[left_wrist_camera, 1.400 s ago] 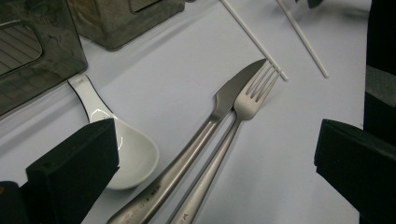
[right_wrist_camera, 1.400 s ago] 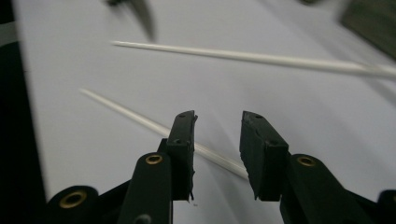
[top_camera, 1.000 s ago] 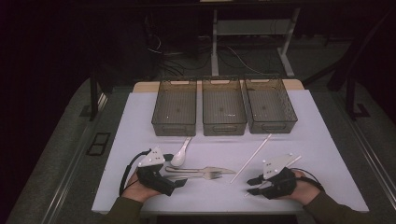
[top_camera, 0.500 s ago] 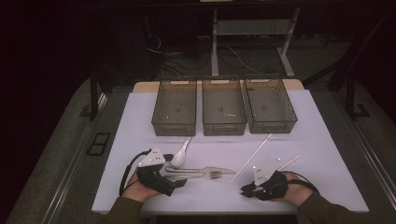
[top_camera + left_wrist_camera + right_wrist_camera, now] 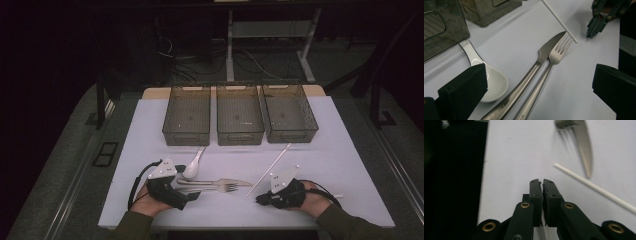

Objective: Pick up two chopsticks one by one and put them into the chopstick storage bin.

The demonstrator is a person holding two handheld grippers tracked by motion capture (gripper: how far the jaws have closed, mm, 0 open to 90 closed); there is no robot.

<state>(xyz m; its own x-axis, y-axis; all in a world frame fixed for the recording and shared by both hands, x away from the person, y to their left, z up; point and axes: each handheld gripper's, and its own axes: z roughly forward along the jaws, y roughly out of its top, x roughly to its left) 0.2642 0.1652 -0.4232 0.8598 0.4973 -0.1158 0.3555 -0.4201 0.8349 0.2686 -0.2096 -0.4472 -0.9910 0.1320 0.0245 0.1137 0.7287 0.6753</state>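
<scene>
1. Now the right gripper (image 5: 541, 182) is closed on a thin white stick (image 5: 545, 230), which runs back along its jaws, low over the table (image 5: 345, 165).
2. Left gripper (image 5: 192, 196) gapes open by the spoon (image 5: 492, 83).

We list two hand-held grippers, left gripper (image 5: 192, 196) and right gripper (image 5: 260, 199): black bodies, black linkage arms with brass-coloured rivets, blocky black jaw pads, a grey three-cornered plate at 12 o'clock on each, black trailing cables. Both sleeves (image 5: 345, 225) are olive-brown.
</scene>
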